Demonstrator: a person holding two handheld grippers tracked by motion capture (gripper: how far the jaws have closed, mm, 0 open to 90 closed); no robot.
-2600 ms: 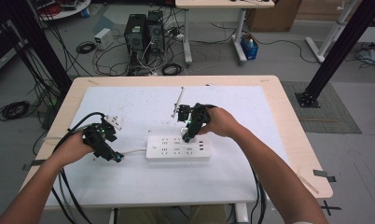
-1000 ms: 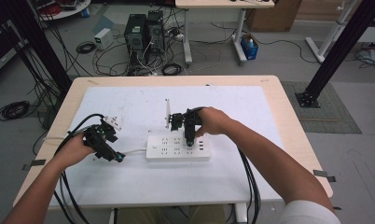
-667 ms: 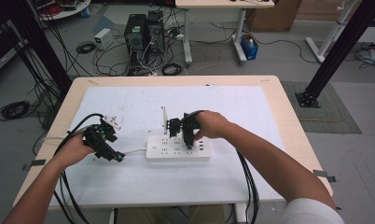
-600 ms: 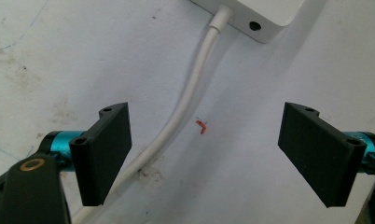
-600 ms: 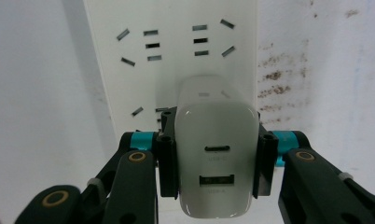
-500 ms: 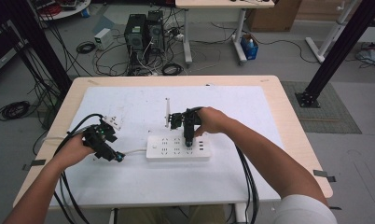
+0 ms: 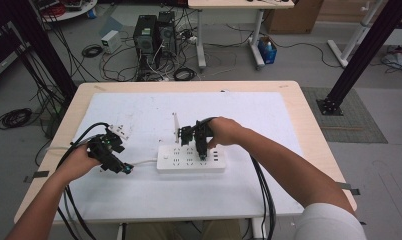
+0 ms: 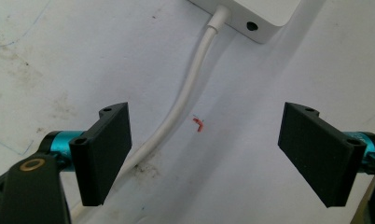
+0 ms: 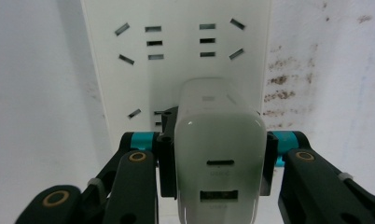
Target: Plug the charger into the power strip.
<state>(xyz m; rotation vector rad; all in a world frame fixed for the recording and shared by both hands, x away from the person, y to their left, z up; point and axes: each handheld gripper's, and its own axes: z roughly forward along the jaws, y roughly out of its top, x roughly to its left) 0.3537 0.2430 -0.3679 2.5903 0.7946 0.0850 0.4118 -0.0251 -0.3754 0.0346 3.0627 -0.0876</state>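
A white power strip (image 7: pixel 189 159) lies across the middle of the white-covered table. My right gripper (image 7: pixel 202 151) points down at it, shut on a white USB charger (image 9: pixel 218 154), with its black pads pressed to the charger's two sides. The charger's far end stands against the strip's face (image 9: pixel 176 60) among the sockets; its prongs are hidden. My left gripper (image 7: pixel 123 167) rests left of the strip, open. Between its wide-apart pads (image 8: pixel 106 140) the strip's white cord (image 8: pixel 185 98) runs over the table, untouched. The strip's end (image 8: pixel 265 14) lies just beyond.
A small white object (image 7: pixel 119 131) lies on the table behind the left hand. Black cables trail from both grippers over the front edge. Bare white cover (image 7: pixel 259 115) stretches to the right and back. Computer towers (image 7: pixel 154 32) stand on the floor beyond.
The right gripper, with the charger in it, has shifted a little left and down toward the strip. The left gripper has stayed where it was, open.
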